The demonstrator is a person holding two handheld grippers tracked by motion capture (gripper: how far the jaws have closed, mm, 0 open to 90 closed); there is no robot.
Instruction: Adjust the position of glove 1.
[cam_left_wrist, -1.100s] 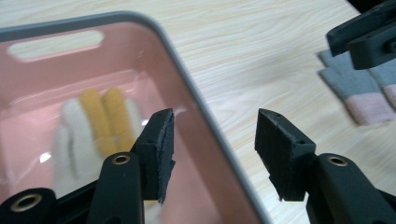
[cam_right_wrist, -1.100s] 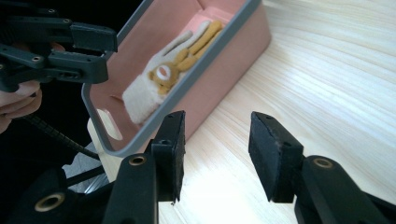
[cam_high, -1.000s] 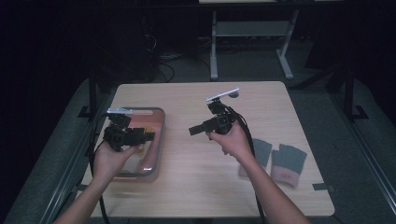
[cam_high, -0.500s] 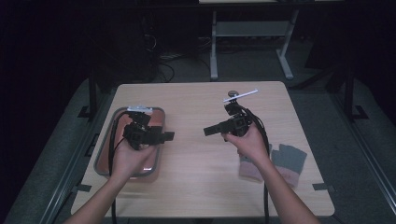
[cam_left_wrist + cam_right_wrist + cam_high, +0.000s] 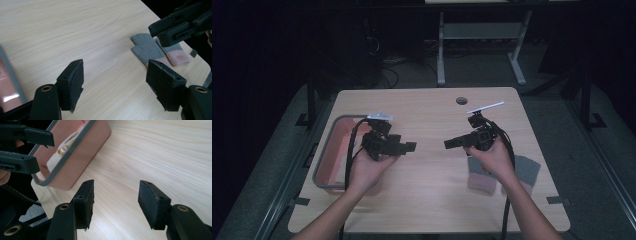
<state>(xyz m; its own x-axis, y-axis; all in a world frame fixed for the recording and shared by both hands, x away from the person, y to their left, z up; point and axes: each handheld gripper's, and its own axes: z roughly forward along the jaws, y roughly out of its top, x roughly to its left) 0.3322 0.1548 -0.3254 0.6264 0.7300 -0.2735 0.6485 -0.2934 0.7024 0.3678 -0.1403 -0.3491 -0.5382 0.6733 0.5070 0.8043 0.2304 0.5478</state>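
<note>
Left gripper (image 5: 411,146) at nine o'clock, jaws wide, empty, right gripper (image 5: 449,144) at three o'clock (likewise agape, empty), pink tray (image 5: 323,167) far left, grey gloves (image 5: 146,48) at four o'clock.

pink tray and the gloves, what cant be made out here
- Pink tray, high view: the left hand and left tongs cover its right side.
- Tray contents, right gripper view: a pale item behind the rim, too cropped to identify.
- Gloves, high view: the right hand partly hides them.
</note>
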